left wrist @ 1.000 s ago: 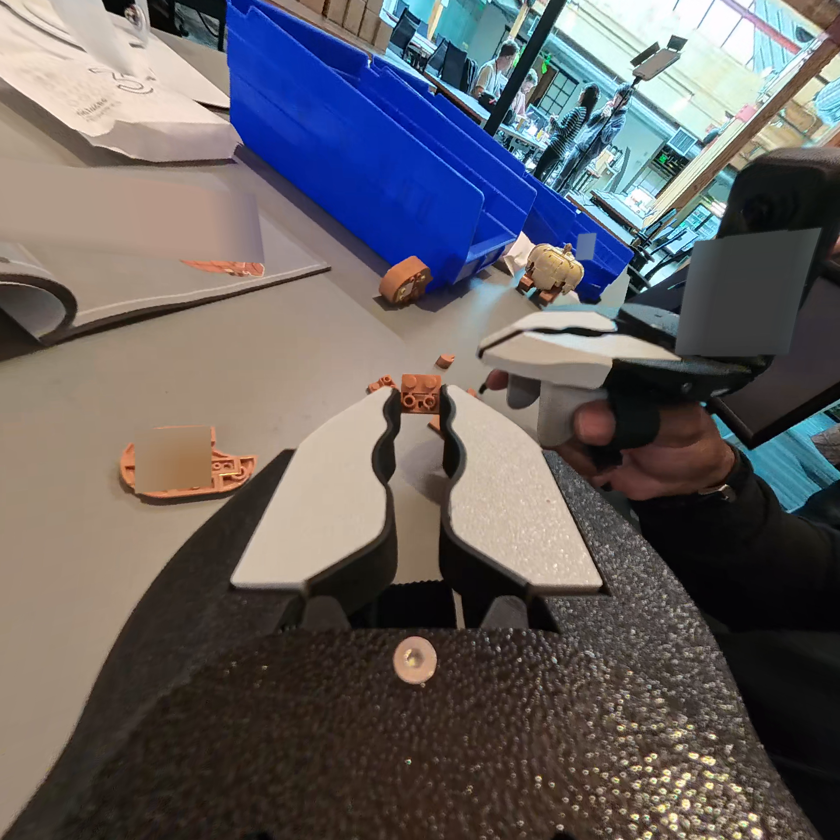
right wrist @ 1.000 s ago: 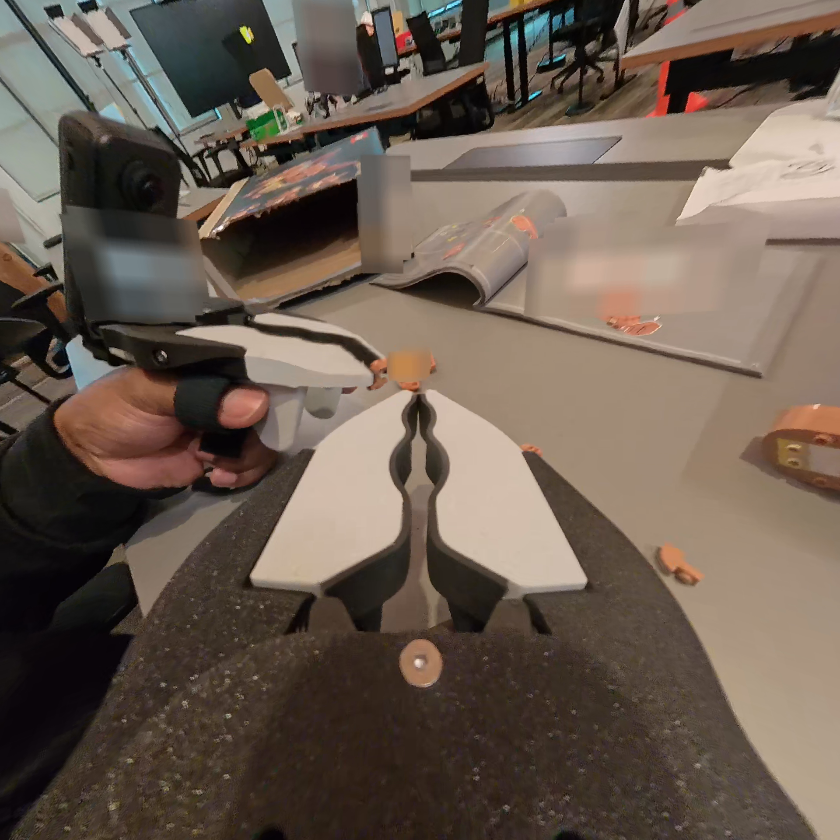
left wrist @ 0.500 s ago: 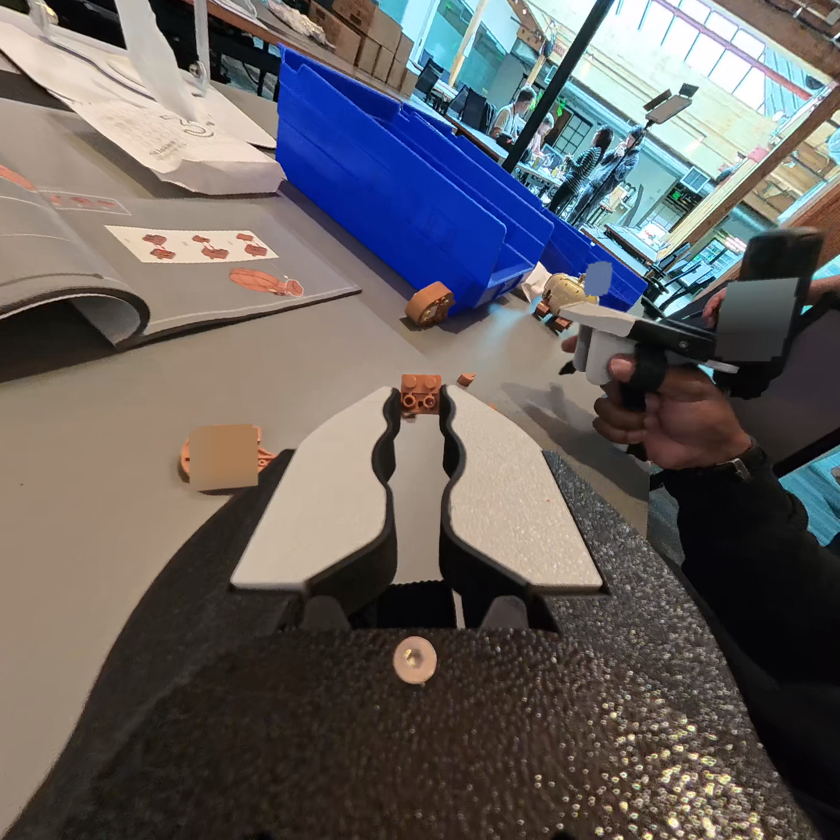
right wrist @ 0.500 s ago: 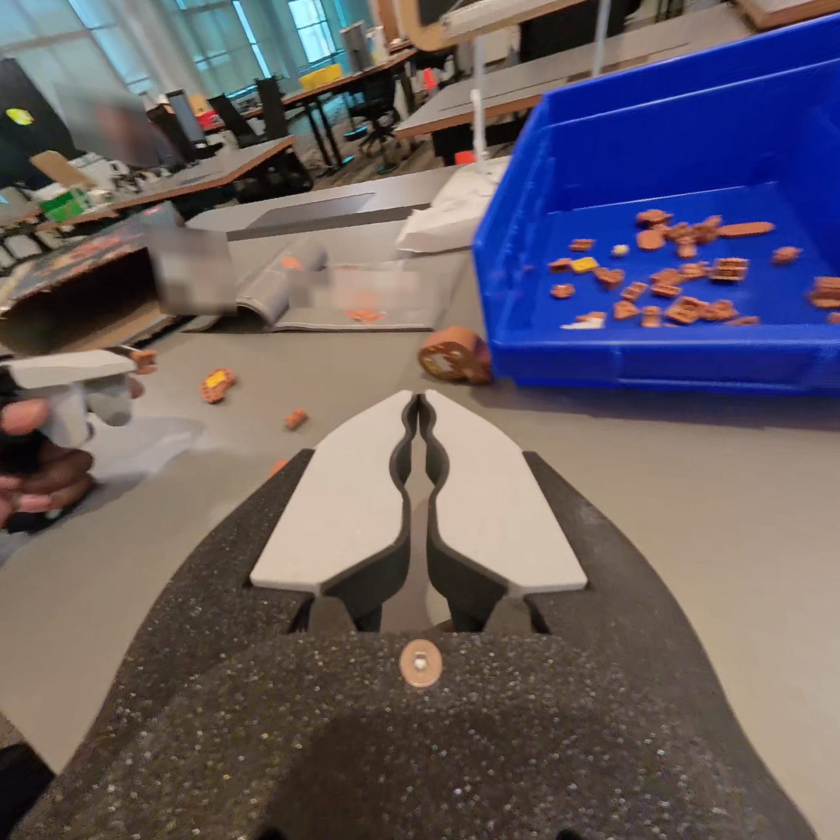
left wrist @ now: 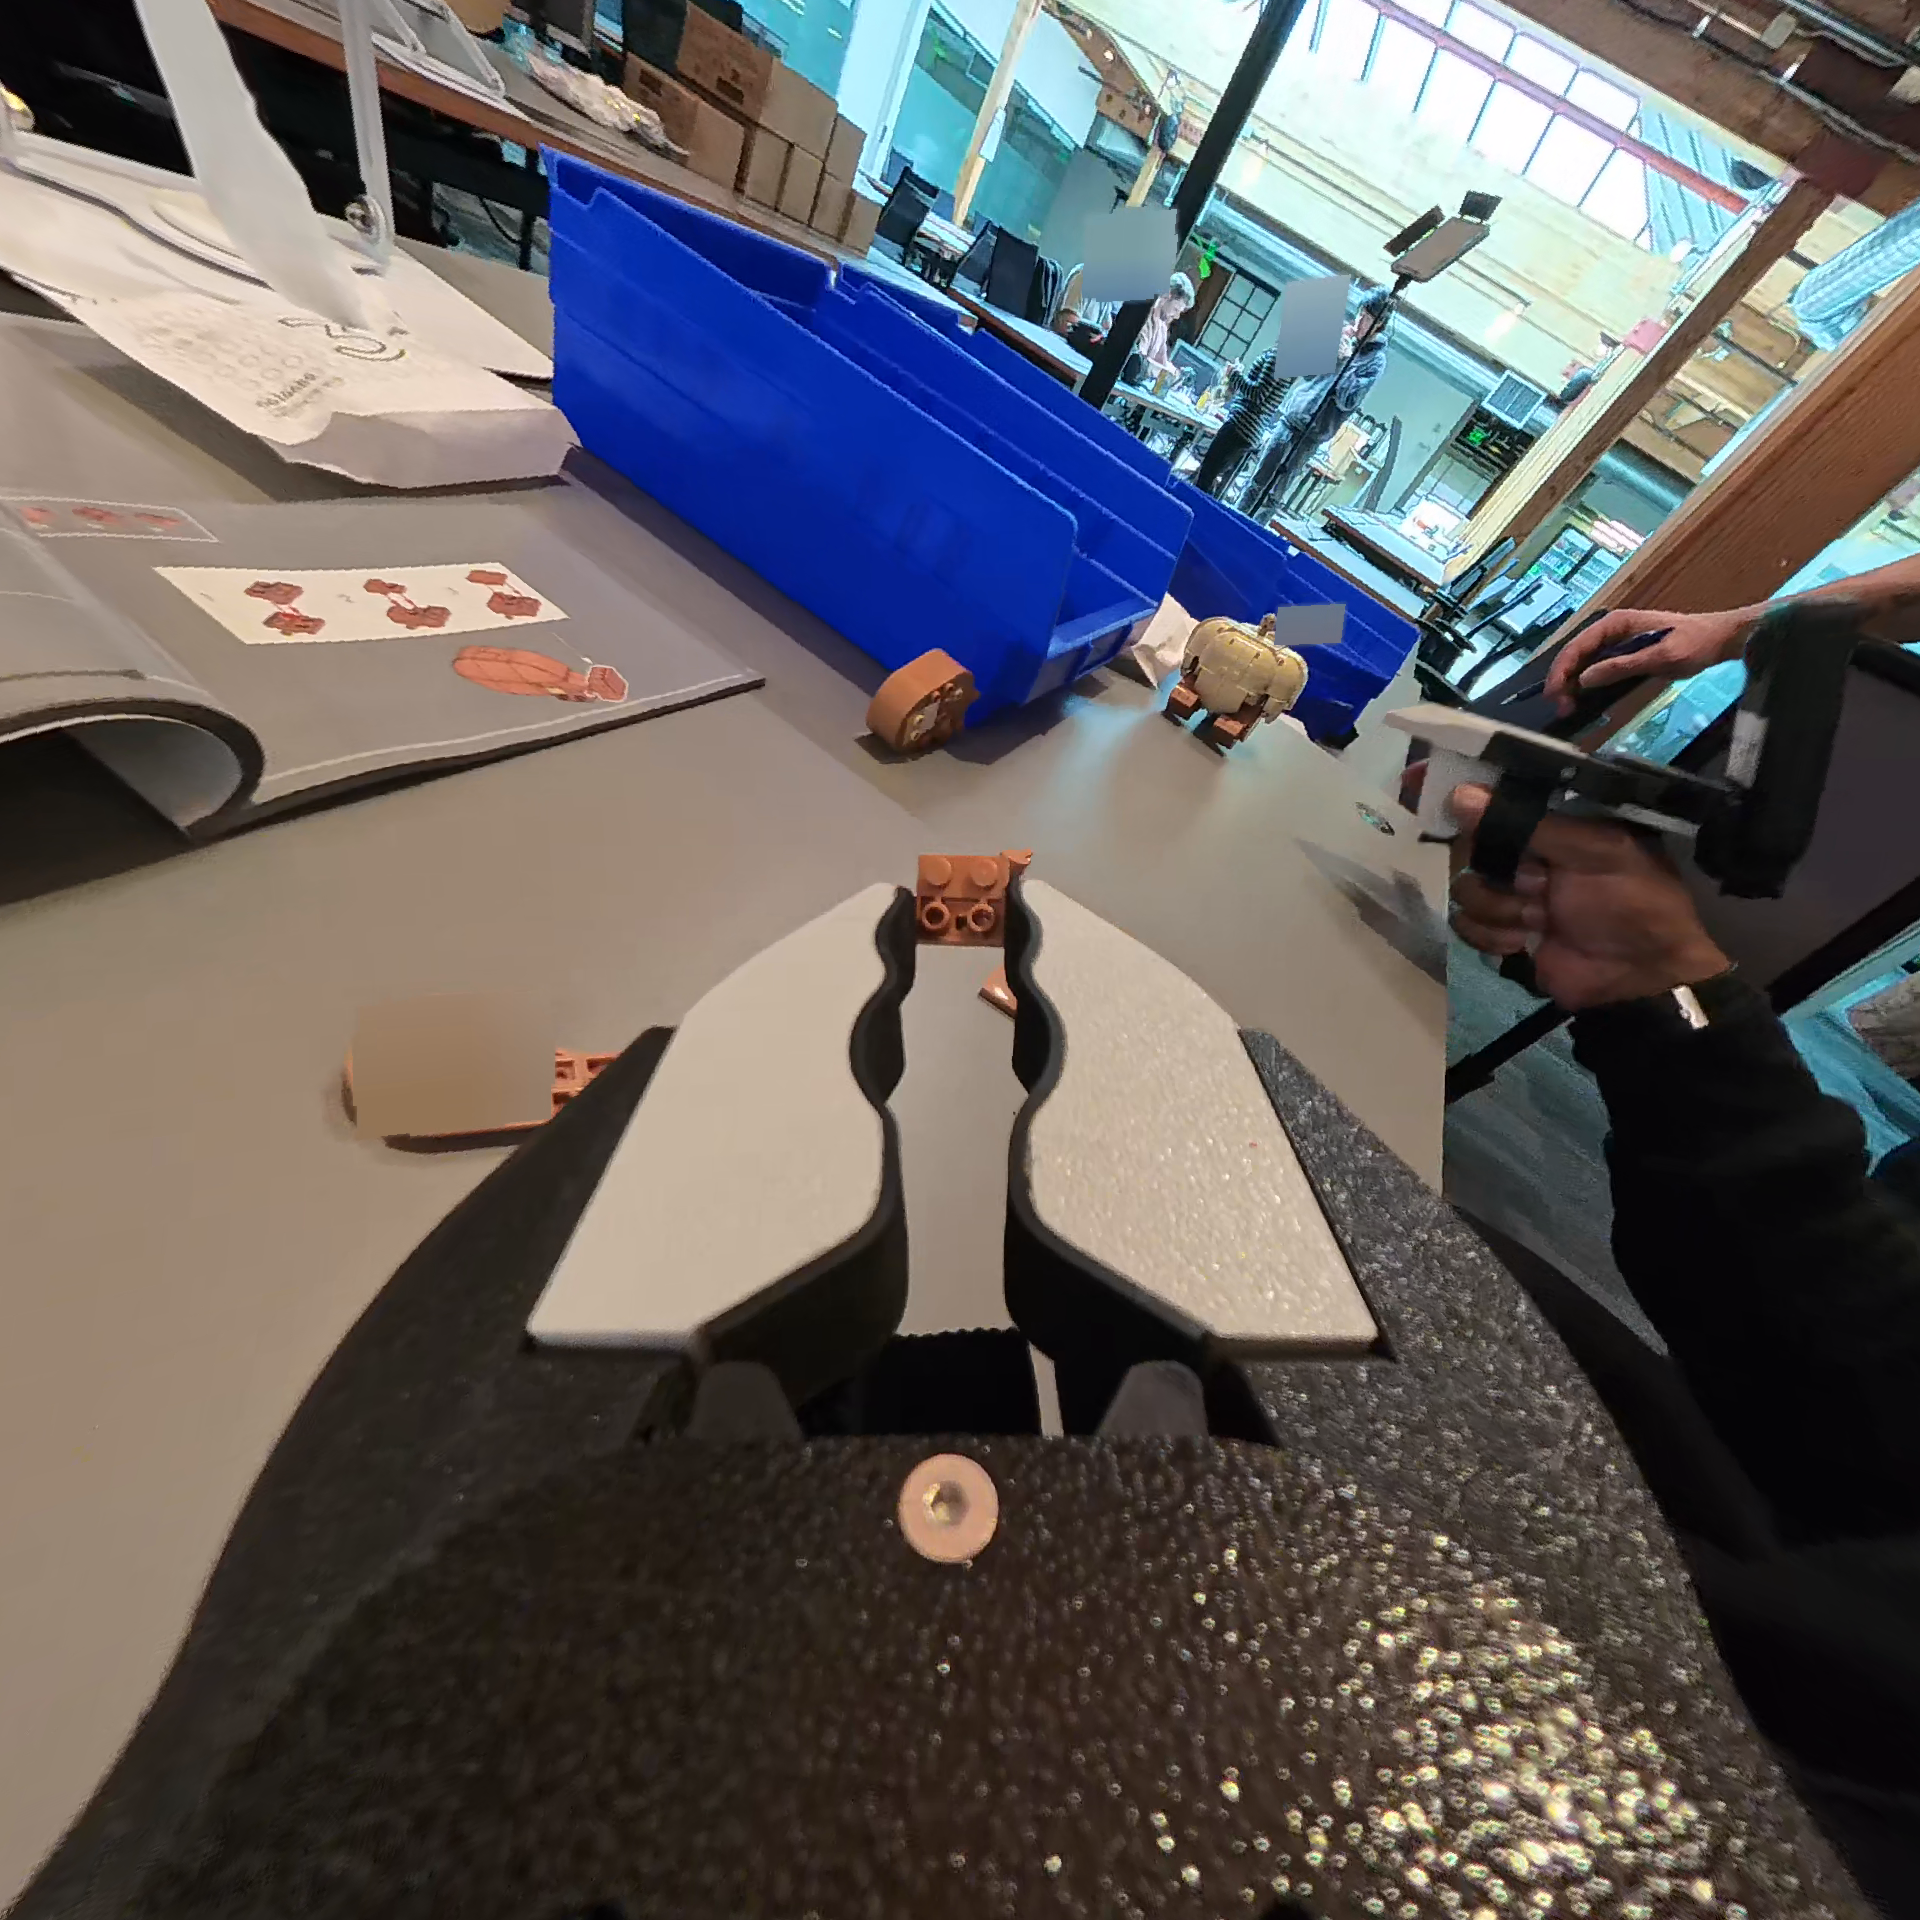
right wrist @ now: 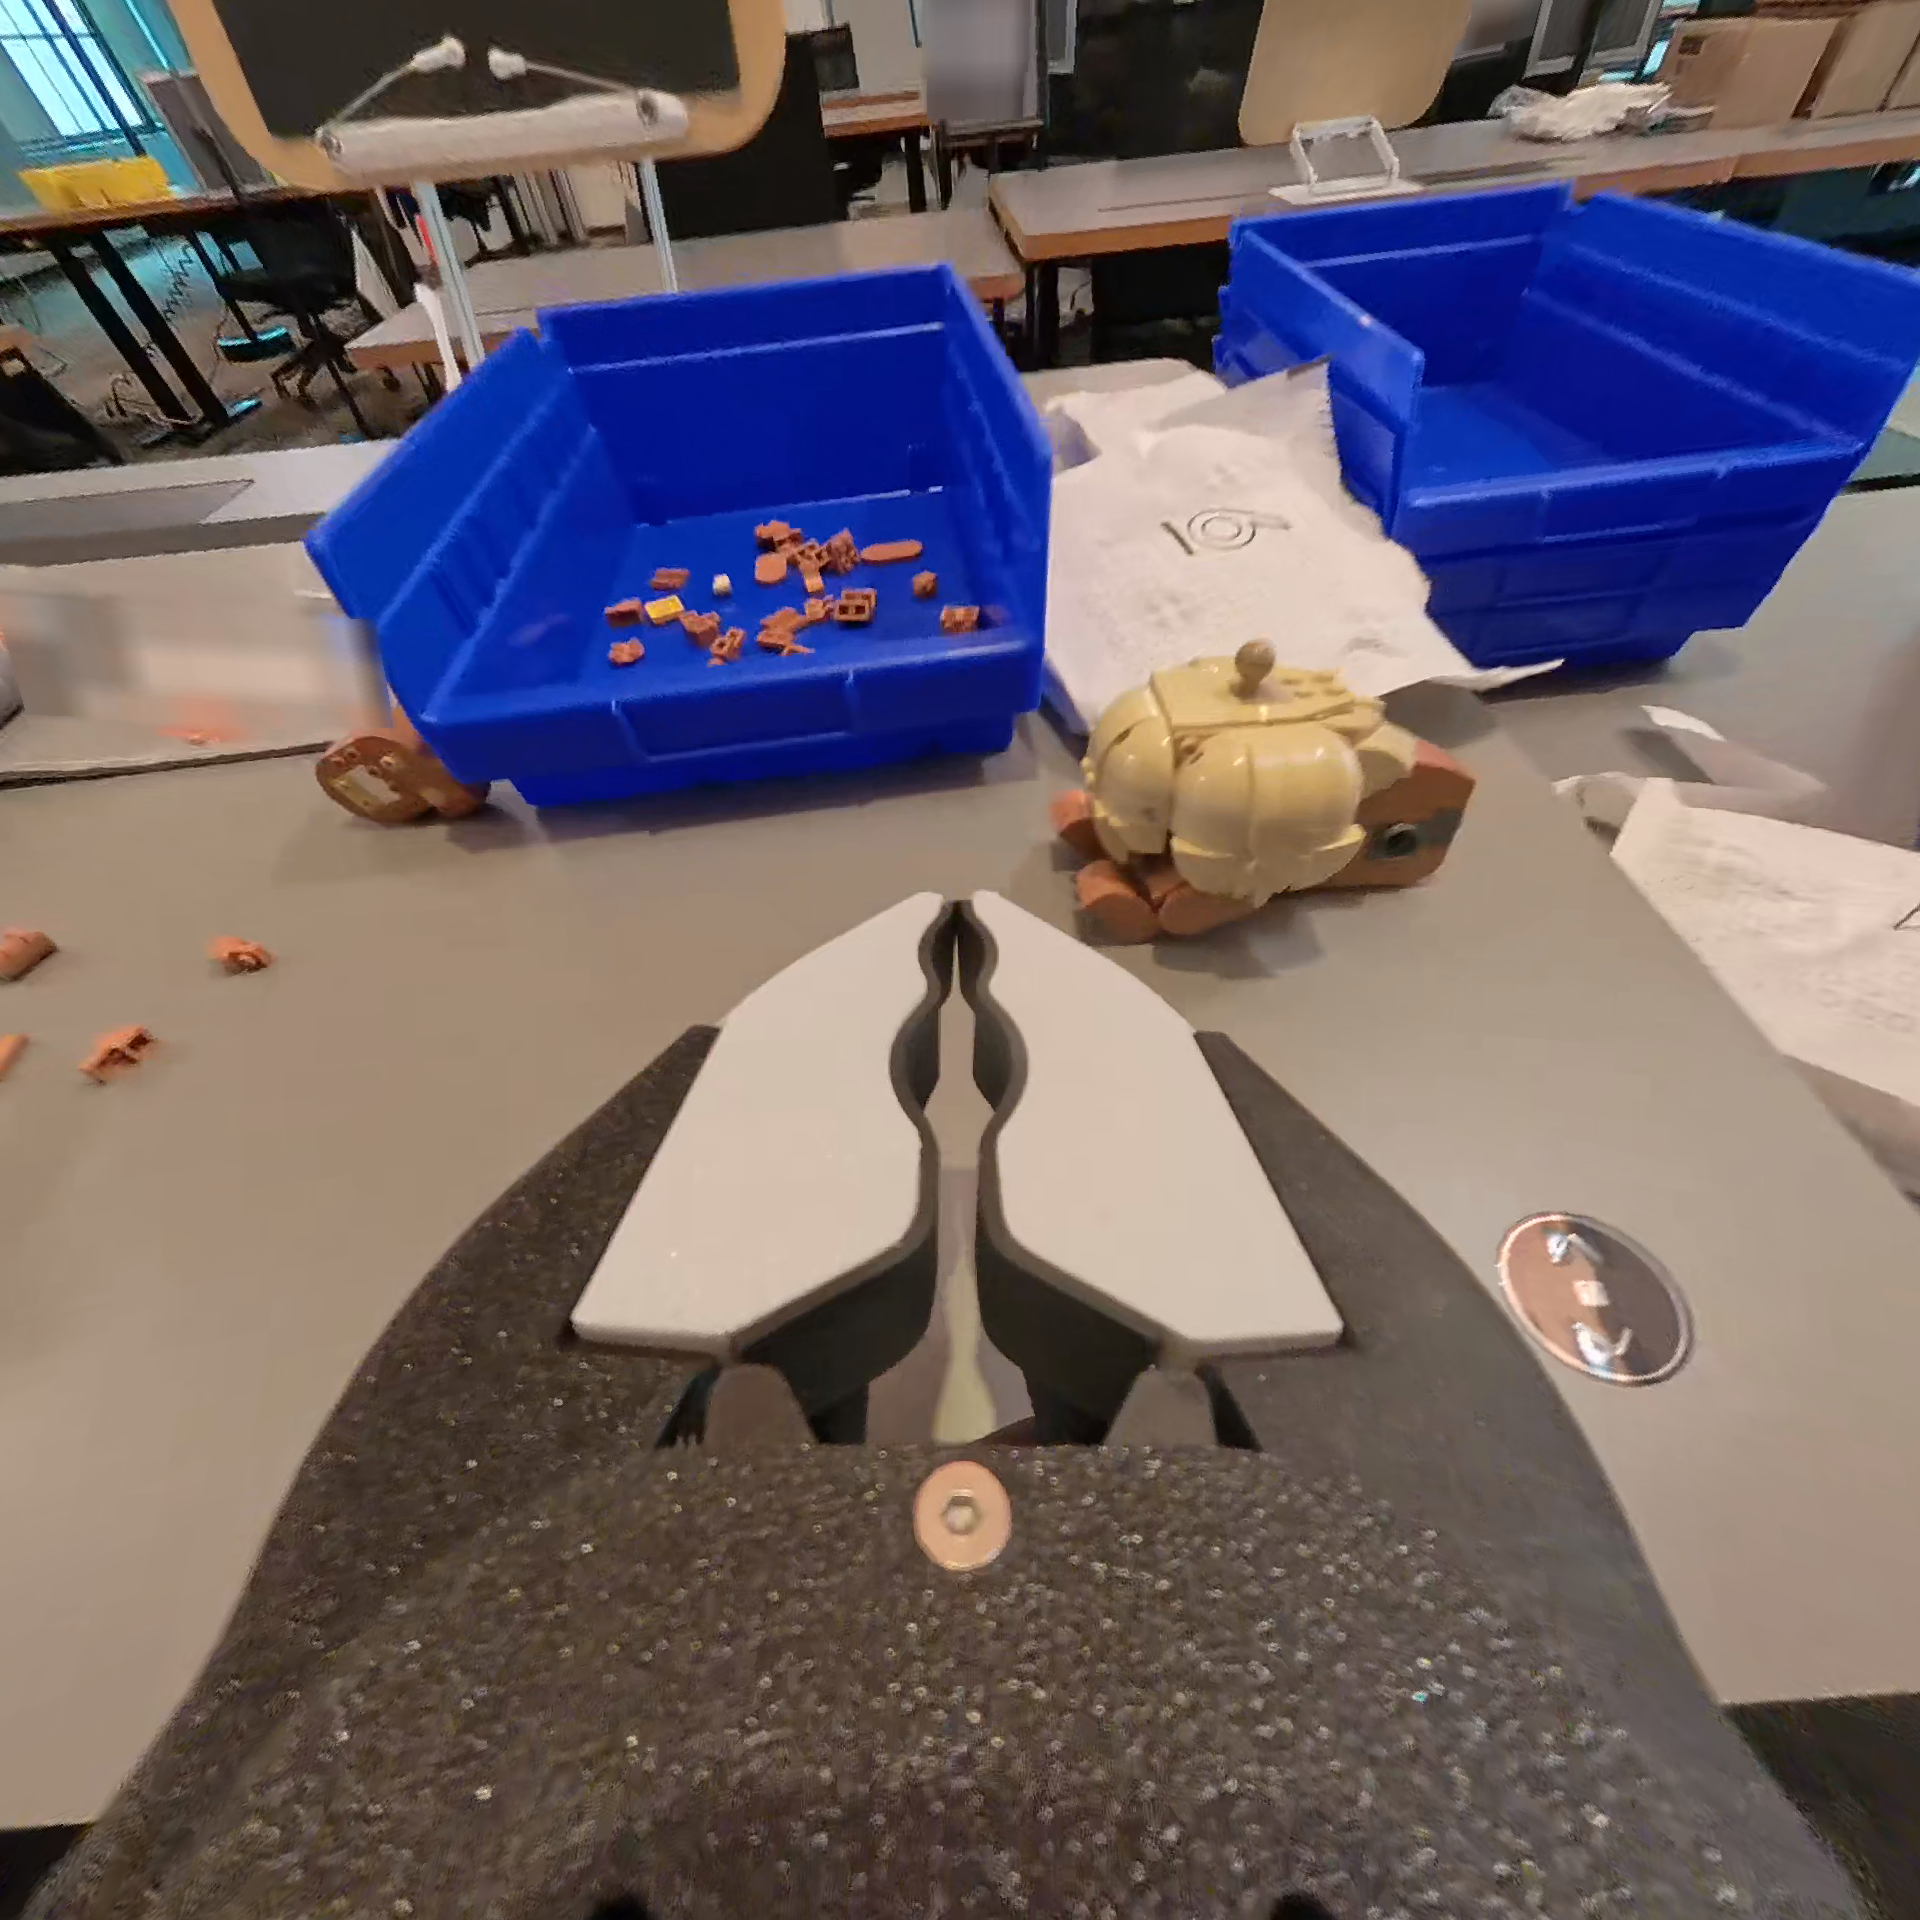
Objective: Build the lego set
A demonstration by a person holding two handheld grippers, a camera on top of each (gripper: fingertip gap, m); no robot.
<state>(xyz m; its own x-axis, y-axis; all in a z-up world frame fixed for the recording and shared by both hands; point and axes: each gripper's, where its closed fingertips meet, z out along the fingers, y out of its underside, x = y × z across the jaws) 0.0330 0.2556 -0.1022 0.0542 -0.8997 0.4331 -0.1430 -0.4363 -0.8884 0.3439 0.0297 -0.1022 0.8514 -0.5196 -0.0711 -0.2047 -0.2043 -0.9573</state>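
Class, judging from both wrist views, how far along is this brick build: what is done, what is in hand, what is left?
Done: a tan and brown model stands assembled on the table.
In hand: the left gripper clamps a small brown brick; the right gripper is shut and bare.
Left: loose brown pieces in the blue bin.

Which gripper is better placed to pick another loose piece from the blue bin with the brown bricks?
Right, probably. The right gripper is shut on nothing and faces the blue plastic bin of small brown bricks. The left gripper already grips a small brown studded brick.
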